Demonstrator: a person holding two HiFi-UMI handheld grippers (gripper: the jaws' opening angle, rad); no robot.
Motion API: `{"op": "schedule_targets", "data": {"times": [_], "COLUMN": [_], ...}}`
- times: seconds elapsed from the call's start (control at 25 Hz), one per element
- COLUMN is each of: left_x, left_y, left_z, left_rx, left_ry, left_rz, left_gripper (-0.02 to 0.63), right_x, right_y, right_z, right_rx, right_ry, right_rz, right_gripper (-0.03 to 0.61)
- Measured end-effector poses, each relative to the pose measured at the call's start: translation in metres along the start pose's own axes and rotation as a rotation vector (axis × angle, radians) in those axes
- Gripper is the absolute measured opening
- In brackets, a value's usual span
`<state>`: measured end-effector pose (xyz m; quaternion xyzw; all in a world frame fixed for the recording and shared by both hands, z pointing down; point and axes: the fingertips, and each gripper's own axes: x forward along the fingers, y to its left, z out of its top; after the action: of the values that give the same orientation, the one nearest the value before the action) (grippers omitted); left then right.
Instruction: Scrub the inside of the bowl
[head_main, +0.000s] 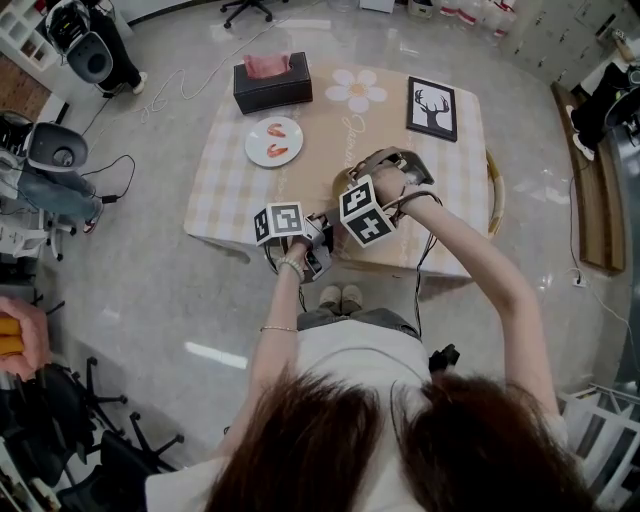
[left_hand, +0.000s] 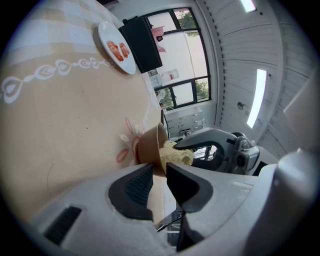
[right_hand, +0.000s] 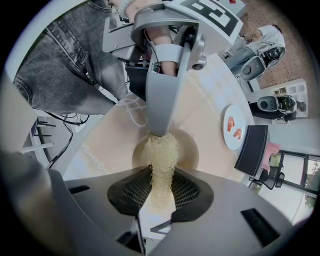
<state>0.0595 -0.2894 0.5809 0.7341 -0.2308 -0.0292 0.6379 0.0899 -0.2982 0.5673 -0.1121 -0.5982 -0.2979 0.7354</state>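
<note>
Pale yellow mesh scrubber runs lengthwise from the right gripper's clenched jaws into the tan bowl, which sits near the desk's 6 o'clock edge. The left gripper's jaws pinch its rim. A plate lies at 11 o'clock.

A white plate (two pink pieces of food on it) is set on the checked table, near a black tissue box; a framed deer picture is laid well apart.
</note>
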Motion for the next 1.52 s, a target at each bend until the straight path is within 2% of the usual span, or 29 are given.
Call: {"op": "schedule_targets", "data": {"times": [0.12,0.24,0.4,0.64,0.84,1.0,1.16,1.52], "left_x": [-0.001,-0.003,-0.007,-0.013,-0.014,-0.013,-0.015,-0.013], "left_y": [0.000,-0.004,-0.008,-0.006,-0.019,-0.027,-0.034,-0.054], "left_z": [0.000,0.000,0.001,0.001,0.002,0.002,0.008,0.018], "left_rx": [0.006,0.019,0.051,0.120,0.232,0.352,0.469,0.660], "left_ry": [0.003,0.002,-0.016,-0.063,-0.086,-0.094,-0.137,-0.202], "left_rz": [-0.006,-0.013,-0.004,0.013,0.042,0.083,0.121,0.162], "left_gripper": [0.086,0.086,0.083,0.069,0.060,0.052,0.044,0.030], "right_x": [0.001,-0.001,-0.004,-0.006,-0.016,-0.029,-0.038,-0.058], "right_y": [-0.002,-0.003,-0.005,-0.008,-0.007,-0.010,-0.008,-0.009], "right_z": [0.000,0.000,0.000,-0.008,-0.015,-0.021,-0.027,-0.034], "right_rx": [0.038,0.124,0.306,0.637,0.867,1.038,1.195,1.389], "right_ry": [-0.019,-0.077,-0.201,-0.387,-0.564,-0.718,-0.846,-1.082], "right_rz": [-0.010,-0.032,-0.077,-0.178,-0.236,-0.301,-0.351,-0.440], "right_gripper": [0.095,0.095,0.095,0.095,0.095,0.095,0.095,0.095]}}
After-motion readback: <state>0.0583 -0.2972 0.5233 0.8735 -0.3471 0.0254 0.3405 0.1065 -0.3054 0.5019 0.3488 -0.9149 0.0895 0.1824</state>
